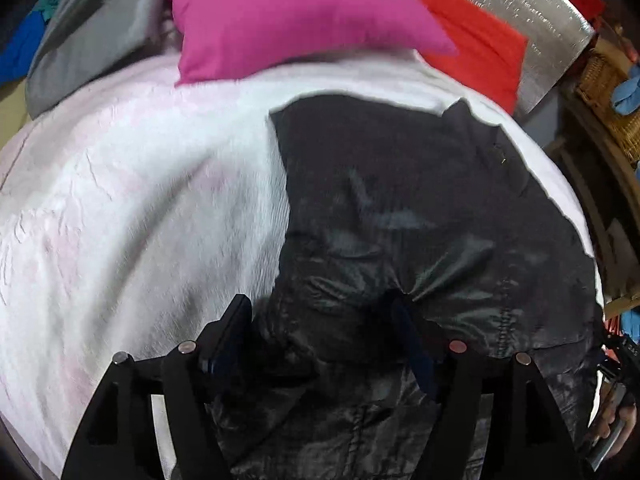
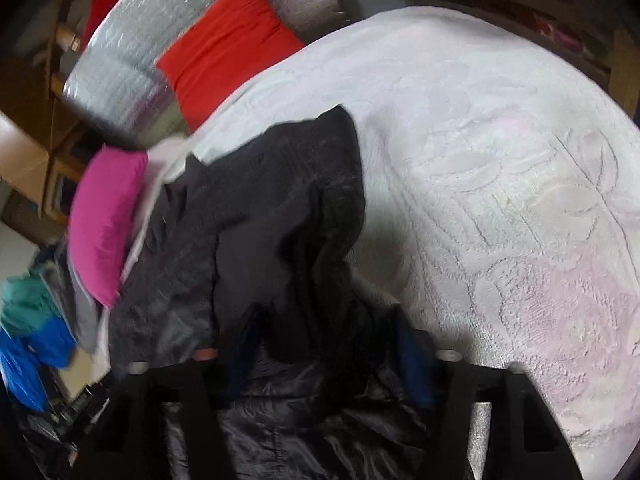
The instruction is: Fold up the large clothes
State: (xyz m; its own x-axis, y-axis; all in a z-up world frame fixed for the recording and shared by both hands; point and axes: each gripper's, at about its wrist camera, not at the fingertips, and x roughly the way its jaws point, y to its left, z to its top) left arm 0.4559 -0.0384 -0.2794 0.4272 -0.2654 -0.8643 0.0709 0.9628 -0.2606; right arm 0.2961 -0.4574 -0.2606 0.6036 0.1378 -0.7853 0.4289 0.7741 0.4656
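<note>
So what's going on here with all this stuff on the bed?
A person with a handheld gripper in each hand is folding a shiny black padded jacket on a white textured bedspread. The left gripper and right gripper both have bunched jacket fabric between their fingers. A magenta pillow and a red cushion lie beyond.

Cloth and finishes
Black jacket (image 1: 420, 216): slick, faintly glossy fabric. White bedspread (image 1: 132, 208): matt, embossed, rough. Silver mat (image 1: 520, 4): shiny foil.
</note>
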